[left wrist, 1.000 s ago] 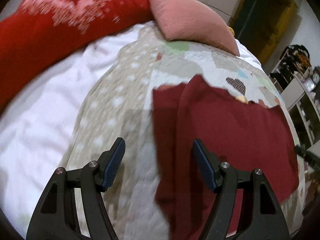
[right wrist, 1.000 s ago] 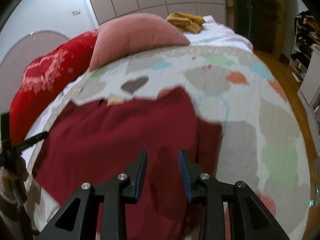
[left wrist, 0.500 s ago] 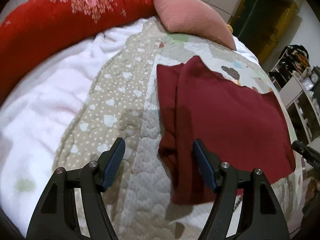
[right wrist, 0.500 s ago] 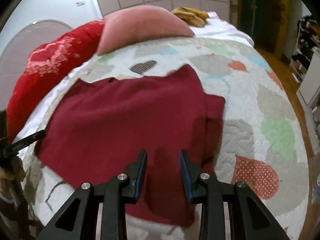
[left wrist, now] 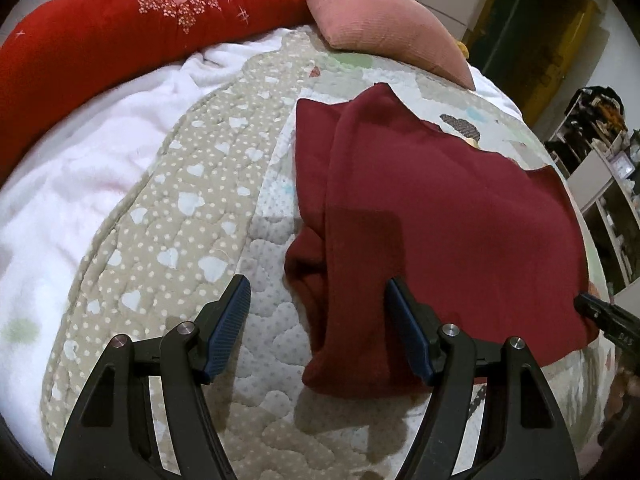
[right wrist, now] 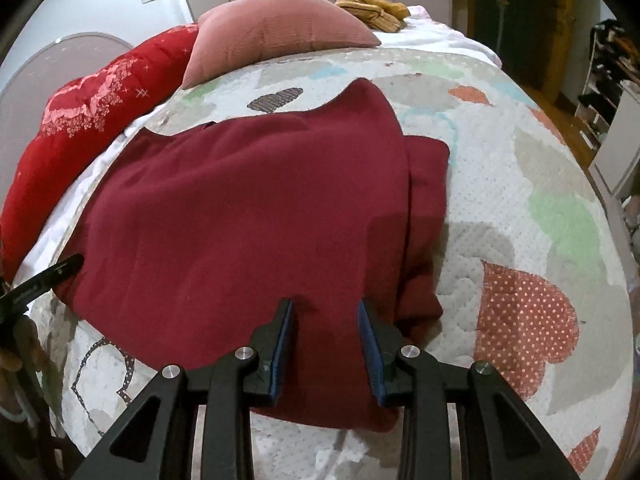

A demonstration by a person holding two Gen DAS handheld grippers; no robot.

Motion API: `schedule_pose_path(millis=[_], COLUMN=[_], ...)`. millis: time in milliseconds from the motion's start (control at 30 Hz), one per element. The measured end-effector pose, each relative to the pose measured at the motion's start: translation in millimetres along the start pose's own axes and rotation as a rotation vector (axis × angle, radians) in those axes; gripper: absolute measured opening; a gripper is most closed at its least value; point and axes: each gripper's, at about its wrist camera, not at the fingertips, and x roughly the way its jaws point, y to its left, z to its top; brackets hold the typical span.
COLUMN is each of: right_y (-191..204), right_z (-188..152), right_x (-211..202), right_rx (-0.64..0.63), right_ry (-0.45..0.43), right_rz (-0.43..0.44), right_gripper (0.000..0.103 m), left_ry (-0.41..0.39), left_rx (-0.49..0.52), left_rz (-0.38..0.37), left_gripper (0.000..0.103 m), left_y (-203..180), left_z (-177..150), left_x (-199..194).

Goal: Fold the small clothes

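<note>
A dark red garment (left wrist: 440,216) lies flat on the patchwork quilt (left wrist: 168,216), with one side folded over along its left edge in the left wrist view. It also shows in the right wrist view (right wrist: 240,216), with the fold at its right side. My left gripper (left wrist: 318,312) is wide open and empty above the garment's near left corner. My right gripper (right wrist: 326,324) is partly open and empty, just above the garment's near edge. The tip of the other gripper shows at the right edge of the left wrist view (left wrist: 600,312).
A pink cushion (right wrist: 276,32) and a red floral bolster (left wrist: 120,20) lie at the head of the bed. A white blanket (left wrist: 72,168) lies left of the quilt. A yellow cloth (right wrist: 376,10) sits behind the cushion. Shelves (left wrist: 600,160) stand beside the bed.
Both grippers have pulled back and up from the garment, so more of it and the quilt shows. The garment lies still. Both grippers' jaw gaps look unchanged.
</note>
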Motion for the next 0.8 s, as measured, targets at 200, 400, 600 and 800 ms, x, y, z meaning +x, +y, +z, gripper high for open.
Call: schedule_pose_path(millis=[200,400,600,800], right_y=[14.1,53.4,87.6,108.1], right_z=[8.8,24.7,42.0,53.6], right_x=[-16.1,-22.0,-10.0,14.4], right_rx=[0.009,-0.050,-0.074,-0.076], right_ry=[-0.003,-0.042,-0.064,-0.045], right_rz=[0.032,0.105,0.168,0.224], right_gripper=[0.033,0.035,0.035,0.037], left_ry=[-0.007,-0.034,-0.018,0.006], left_rx=[0.018,0.059,0.062,-0.009], left_rz=[0.028,0.039,0.023,-0.008], left_gripper=[0.070,0.070,0.070,0.070], left_y=[-5.8,-13.0,-16.7,-9.2], left_z=[1.1,2.0,3.8,4.9], left_x=[-4.1,-10.8,-6.2,6.3])
